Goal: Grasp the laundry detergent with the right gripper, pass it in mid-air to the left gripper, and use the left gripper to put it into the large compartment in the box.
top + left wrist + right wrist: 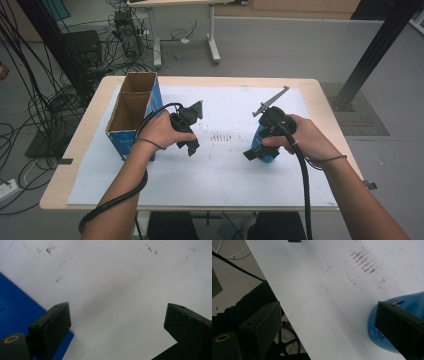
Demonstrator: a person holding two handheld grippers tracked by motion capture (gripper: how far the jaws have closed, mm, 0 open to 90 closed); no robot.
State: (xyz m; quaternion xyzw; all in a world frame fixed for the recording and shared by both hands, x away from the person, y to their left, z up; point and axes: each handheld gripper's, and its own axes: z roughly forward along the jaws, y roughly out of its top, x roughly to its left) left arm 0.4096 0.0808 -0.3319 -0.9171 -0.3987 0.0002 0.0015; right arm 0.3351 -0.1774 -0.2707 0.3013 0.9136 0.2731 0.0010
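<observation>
My left gripper (pixel 191 147) hovers just right of an open cardboard box with blue sides (pixel 122 144). In the left gripper view its jaws (pixel 117 322) stand wide apart over the white sheet, with nothing between them and the box's blue wall (pixel 15 310) at the left. My right gripper (pixel 252 152) is low over the sheet at the right, right next to a rounded blue object (pixel 259 136). In the right gripper view that blue object (pixel 412 302) lies behind the right-hand jaw, and the gap between the jaws (pixel 328 322) holds nothing. Both grippers are open.
A white sheet (pixel 225 170) covers most of the wooden table (pixel 320 95) and bears faint brown marks (pixel 222 136) in the middle. The table's near edge runs under my forearms. Cables, a desk leg and a black post stand on the floor beyond.
</observation>
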